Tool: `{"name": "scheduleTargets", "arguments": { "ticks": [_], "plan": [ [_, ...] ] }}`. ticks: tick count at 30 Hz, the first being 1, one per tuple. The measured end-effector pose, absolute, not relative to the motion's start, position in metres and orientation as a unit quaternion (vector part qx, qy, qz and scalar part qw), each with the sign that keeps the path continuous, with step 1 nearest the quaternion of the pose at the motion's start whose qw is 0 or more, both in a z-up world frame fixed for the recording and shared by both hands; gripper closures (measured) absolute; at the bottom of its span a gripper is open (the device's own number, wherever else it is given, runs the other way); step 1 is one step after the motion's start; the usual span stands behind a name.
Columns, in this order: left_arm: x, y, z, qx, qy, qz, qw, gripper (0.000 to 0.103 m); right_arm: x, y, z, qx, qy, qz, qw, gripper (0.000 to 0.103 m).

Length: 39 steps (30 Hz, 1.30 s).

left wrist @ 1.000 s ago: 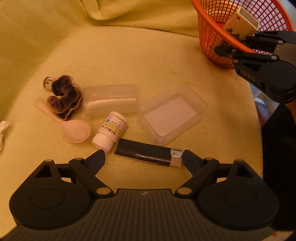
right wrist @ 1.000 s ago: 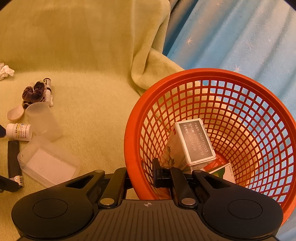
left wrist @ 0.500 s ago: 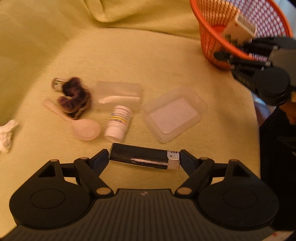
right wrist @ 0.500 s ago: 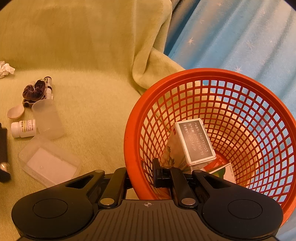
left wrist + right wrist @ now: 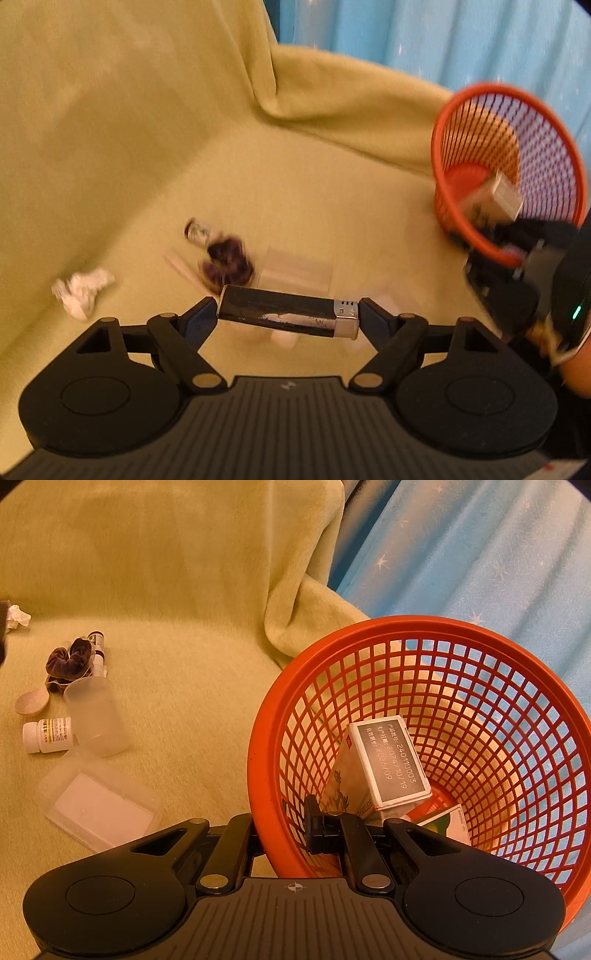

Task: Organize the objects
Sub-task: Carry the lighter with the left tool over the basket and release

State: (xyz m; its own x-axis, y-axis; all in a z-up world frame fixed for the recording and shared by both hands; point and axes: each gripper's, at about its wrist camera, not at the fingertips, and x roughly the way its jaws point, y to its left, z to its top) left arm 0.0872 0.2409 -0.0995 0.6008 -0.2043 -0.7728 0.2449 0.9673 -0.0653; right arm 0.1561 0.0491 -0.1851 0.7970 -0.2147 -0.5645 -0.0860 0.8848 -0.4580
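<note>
A black lighter (image 5: pixel 258 308) with a silver cap hangs crosswise above the yellow-green couch, and my left gripper (image 5: pixel 288 313) is shut on its two ends. On the seat below lie a dark scrunchie (image 5: pixel 70 659), a white pill bottle (image 5: pixel 48 734), a pale plastic spoon (image 5: pixel 31 701), a clear cup (image 5: pixel 96 716) on its side and a clear shallow tray (image 5: pixel 99 805). My right gripper (image 5: pixel 284 827) is shut on the near rim of the orange mesh basket (image 5: pixel 443 627), which holds two small boxes (image 5: pixel 388 760). In the left wrist view the basket (image 5: pixel 480 92) is at the far right.
A crumpled white tissue (image 5: pixel 83 291) lies at the left of the seat, near the couch's back. A small vial (image 5: pixel 98 638) rests against the scrunchie. A blue starred curtain (image 5: pixel 480 554) hangs behind the basket. Open cushion lies between the items and the basket.
My left gripper closed on the lighter's ends and lifted it off the seat; the items below now look smaller and farther away. The right gripper and basket have not moved.
</note>
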Motion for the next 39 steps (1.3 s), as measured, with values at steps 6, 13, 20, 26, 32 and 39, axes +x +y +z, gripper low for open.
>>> {"name": "scheduleTargets", "arguments": {
  "ticks": [6,13,20,26,32,39],
  "plan": [
    [0.098,0.231,-0.069,0.011,0.401,-0.131,0.907,0.024,0.156,0.049,-0.185,-0.237,0.317,-0.035,0.918,0.098],
    [0.107,0.208,-0.042,-0.001,0.38,-0.162,0.911,0.024,0.156,0.049,-0.185,-0.237,0.317,-0.035,0.918,0.098],
    [0.115,0.176,-0.024,0.001,0.367,-0.207,0.907,0.024,0.156,0.049,-0.185,-0.237,0.317,-0.036,0.918,0.098],
    [0.124,0.141,-0.012,0.009,0.358,-0.25,0.899,0.024,0.156,0.049,-0.185,-0.237,0.317,-0.036,0.918,0.098],
    [0.137,0.094,-0.003,0.023,0.349,-0.297,0.888,0.023,0.154,0.049,-0.186,-0.235,0.316,-0.036,0.918,0.098],
    [0.156,0.046,-0.01,0.023,0.341,-0.328,0.881,0.017,0.155,0.049,-0.186,-0.232,0.315,-0.035,0.92,0.098]
  ]
}}
